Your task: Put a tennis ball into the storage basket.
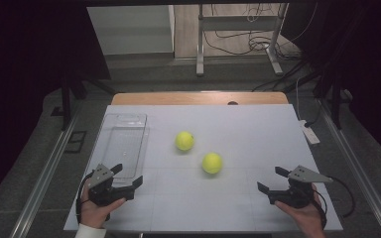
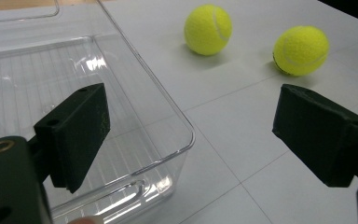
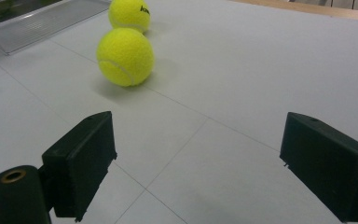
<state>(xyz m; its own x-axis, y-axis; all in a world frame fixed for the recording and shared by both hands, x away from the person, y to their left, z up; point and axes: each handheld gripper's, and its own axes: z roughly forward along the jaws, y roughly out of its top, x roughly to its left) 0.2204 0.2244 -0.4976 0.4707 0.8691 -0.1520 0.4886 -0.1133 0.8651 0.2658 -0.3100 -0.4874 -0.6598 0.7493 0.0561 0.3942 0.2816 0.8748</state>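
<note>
White tabletop (image 1: 238, 124) carries two tennis balls (image 1: 184, 141) (image 1: 212, 162) beside a clear plastic bin (image 1: 125, 141). Both the left gripper (image 1: 127, 179) and right gripper (image 1: 271, 180) gape wide, holding nothing. Black lettering on the far ball (image 3: 129, 14) appears in the right gripper view.

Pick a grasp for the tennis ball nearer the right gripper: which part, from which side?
Grip the nearer tennis ball across its widest middle, probably coming from the right gripper side. It is round, so any axis works; it lies free on the table, apart from the other ball, with that side unobstructed.

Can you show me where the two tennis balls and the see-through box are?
Far tennis ball (image 1: 184, 141), high view, its middle.
Near tennis ball (image 1: 212, 163), high view, its middle.
Clear box (image 1: 124, 119), high view, its far rim.
</note>
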